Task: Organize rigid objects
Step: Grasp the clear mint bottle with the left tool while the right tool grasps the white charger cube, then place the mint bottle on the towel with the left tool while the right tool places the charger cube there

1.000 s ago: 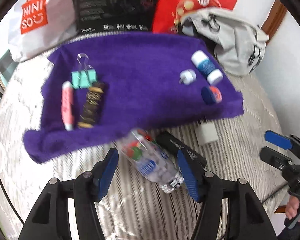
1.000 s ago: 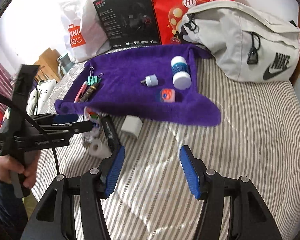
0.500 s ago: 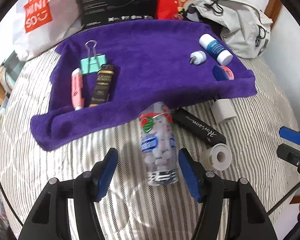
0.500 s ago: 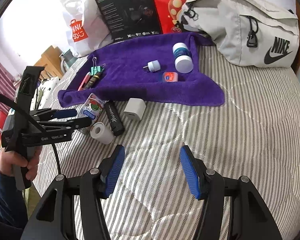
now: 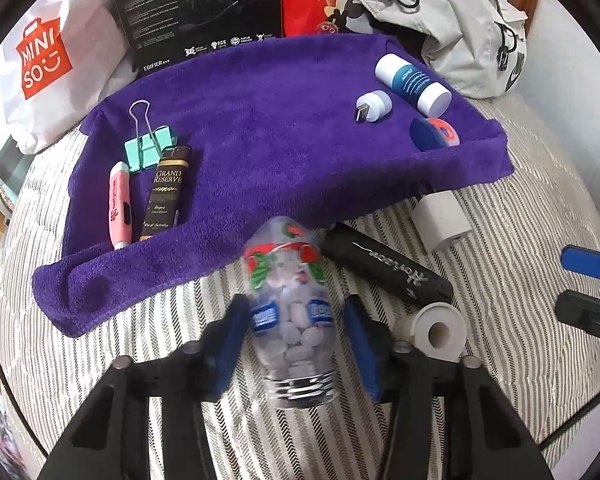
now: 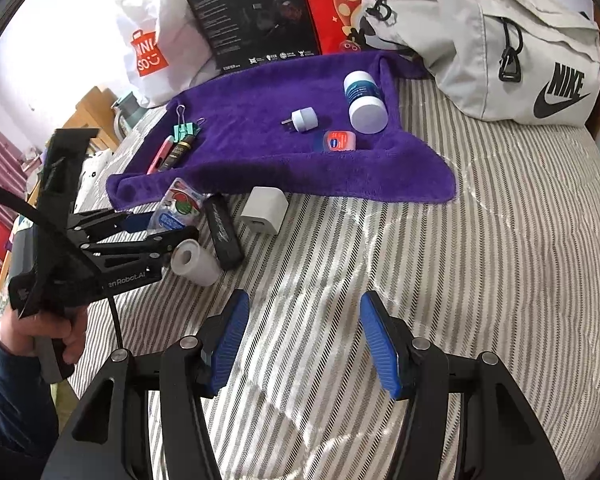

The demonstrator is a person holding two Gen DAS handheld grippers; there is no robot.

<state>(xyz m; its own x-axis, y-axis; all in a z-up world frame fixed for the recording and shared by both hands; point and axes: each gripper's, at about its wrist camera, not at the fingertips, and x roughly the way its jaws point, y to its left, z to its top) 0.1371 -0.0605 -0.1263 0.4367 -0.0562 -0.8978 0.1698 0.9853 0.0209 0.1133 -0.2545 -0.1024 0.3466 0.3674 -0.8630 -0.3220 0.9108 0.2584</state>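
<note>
My left gripper (image 5: 292,344) is spread with its pads either side of the clear candy bottle (image 5: 290,316), not yet touching. The bottle lies on the striped bedspread (image 6: 480,280) just off the purple towel's (image 5: 268,144) near edge, long axis running straight between the fingers, cap toward me. My right gripper (image 6: 304,338) hangs spread and empty, well off to the side.

We see a bed (image 6: 480,240) with a grey striped cover. Directly on it lie a purple towel (image 5: 284,152), a clear candy bottle (image 5: 290,320), a black tube (image 5: 384,268), a tape roll (image 5: 440,330), a white charger cube (image 6: 265,210) and a grey bag (image 6: 500,48) at the back.
</note>
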